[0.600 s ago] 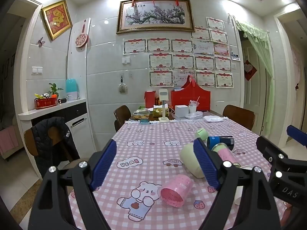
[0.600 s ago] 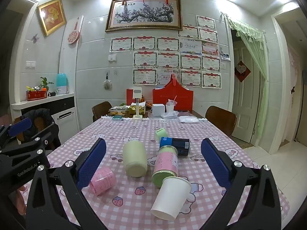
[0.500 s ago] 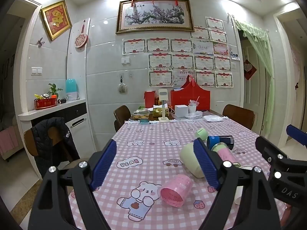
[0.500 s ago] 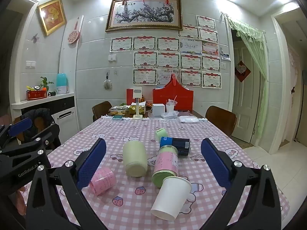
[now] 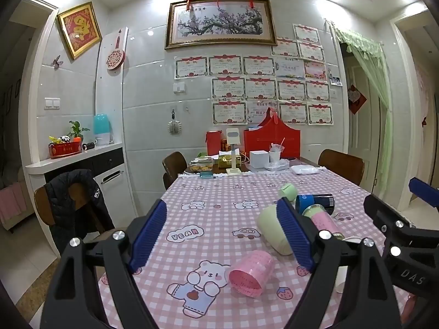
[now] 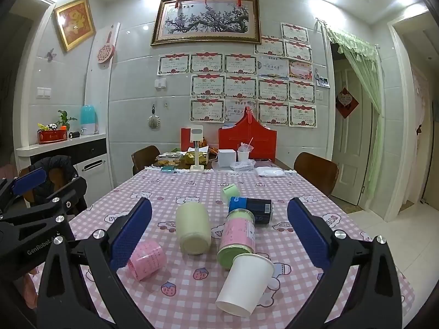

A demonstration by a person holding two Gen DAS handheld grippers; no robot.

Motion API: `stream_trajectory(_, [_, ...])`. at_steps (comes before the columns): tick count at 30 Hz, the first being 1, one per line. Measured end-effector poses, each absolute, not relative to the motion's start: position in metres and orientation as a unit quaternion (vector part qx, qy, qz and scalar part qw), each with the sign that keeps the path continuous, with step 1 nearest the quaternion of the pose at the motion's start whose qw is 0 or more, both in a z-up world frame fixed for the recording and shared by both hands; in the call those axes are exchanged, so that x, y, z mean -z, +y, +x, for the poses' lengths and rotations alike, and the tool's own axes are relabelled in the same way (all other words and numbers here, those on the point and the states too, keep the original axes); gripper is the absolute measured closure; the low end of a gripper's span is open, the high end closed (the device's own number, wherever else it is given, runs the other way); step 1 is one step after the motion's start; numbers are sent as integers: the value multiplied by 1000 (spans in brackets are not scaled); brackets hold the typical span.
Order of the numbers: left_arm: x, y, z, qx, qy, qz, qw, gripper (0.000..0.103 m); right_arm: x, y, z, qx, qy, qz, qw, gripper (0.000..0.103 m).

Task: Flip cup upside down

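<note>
Several cups lie on their sides on the pink checked tablecloth (image 6: 192, 296). A small pink cup (image 5: 251, 272) (image 6: 146, 259) lies with its mouth toward me. A cream cup (image 6: 193, 227) (image 5: 270, 229), a pink-and-green cup (image 6: 237, 237) and a white paper cup (image 6: 244, 285) lie near it. My left gripper (image 5: 223, 235) is open and empty above the table, with the pink cup low between its fingers. My right gripper (image 6: 219, 235) is open and empty, with the cups between its fingers.
A dark blue can (image 6: 251, 208) and a small green cup (image 6: 230, 192) lie farther back. Boxes, a red bag (image 6: 247, 144) and food containers crowd the far end. Wooden chairs (image 6: 315, 174) stand around the table; one on the left carries a black jacket (image 5: 74, 200).
</note>
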State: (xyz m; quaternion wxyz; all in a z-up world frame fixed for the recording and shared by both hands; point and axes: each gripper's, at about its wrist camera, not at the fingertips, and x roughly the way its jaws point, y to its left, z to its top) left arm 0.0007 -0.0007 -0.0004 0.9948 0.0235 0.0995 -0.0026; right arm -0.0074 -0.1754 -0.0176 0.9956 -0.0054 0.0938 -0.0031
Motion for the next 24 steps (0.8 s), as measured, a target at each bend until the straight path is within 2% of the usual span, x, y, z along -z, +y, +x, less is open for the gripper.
stream_trajectory(24, [5,-5,6,1,102,29,994,22,23,-176,-6,3,98,-6,995,8])
